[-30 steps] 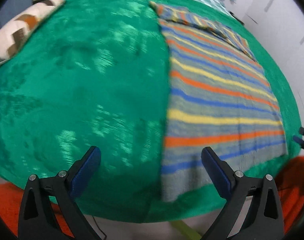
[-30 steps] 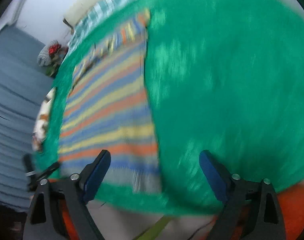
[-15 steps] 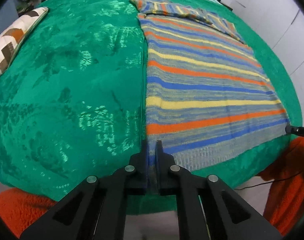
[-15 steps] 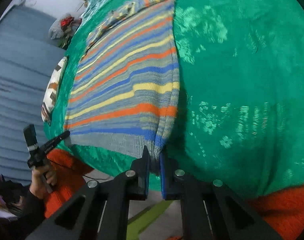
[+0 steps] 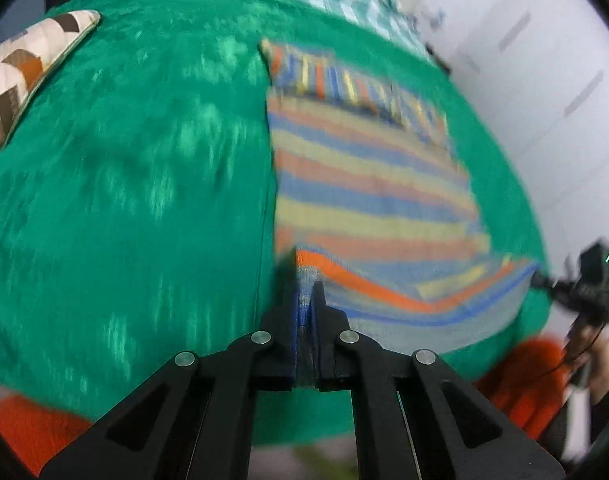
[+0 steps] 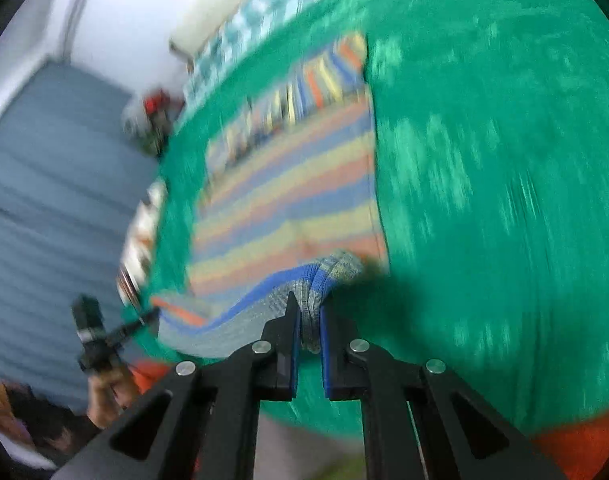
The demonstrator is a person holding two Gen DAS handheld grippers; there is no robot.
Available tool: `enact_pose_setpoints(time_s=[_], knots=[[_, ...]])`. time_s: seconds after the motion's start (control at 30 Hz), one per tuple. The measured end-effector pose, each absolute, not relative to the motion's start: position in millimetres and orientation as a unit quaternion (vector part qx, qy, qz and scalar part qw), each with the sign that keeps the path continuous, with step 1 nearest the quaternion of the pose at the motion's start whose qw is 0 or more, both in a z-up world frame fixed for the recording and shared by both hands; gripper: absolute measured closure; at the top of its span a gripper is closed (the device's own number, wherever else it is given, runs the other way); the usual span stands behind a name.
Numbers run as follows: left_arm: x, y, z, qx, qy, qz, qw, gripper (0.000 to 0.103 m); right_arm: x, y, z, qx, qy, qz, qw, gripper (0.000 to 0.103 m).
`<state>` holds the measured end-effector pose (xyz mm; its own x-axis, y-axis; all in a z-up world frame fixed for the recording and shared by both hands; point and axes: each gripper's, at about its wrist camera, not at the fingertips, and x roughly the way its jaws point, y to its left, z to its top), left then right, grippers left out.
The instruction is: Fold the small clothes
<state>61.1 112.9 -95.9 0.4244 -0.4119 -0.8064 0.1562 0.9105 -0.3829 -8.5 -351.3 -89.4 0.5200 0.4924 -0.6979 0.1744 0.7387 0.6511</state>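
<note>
left claw (image 5: 304, 308): I've clamped the striped knit (image 5: 368, 184) hem corner
right claw (image 6: 309, 320): clamped on opposite hem corner
fabric: soft, light, sags between claws
hold: I'd keep both corners

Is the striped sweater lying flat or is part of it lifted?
Partly lifted: both grippers pinch the striped sweater near hem, raised off the green blanket.

left gripper (image 5: 304, 300) and right gripper (image 6: 309, 312) now clamped, striped sweater (image 5: 368, 184) hem lifted

The sweater (image 5: 368, 184) is ribbed knit cloth. The blanket (image 5: 144, 200) is plush with a sheen. Gripper arms (image 5: 208, 408) look matt black plastic with shiny metal rivets (image 5: 261, 336).
</note>
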Motion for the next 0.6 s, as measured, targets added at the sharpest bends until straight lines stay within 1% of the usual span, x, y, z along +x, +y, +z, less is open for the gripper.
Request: enact_pose_setpoints(time_s=[0.13, 0.27, 0.37, 0.6], knots=[[136.2, 104.8, -73.4, -0.141, 0.472, -0.155, 0.857, 0.100, 59.9, -370.2, -77.8, 0.370, 0.429, 0.077, 0.820, 0.095], [228.8, 87.9, -68.5, -0.147, 0.459, -0.136, 0.865, 0.100, 130.8, -378.2, -81.1, 0.363, 0.420, 0.045, 0.831, 0.095], [288.8, 76.8, -75.5, -0.151, 0.464, -0.125, 0.864, 0.100, 175.0, -390.1, -87.9, 0.360, 0.422, 0.027, 0.832, 0.095], [384.5, 68.2, -112.5, -0.166, 0.490, -0.100, 0.850, 0.100, 279.8, -407.4, -115.0, 0.355, 0.441, 0.016, 0.824, 0.095]])
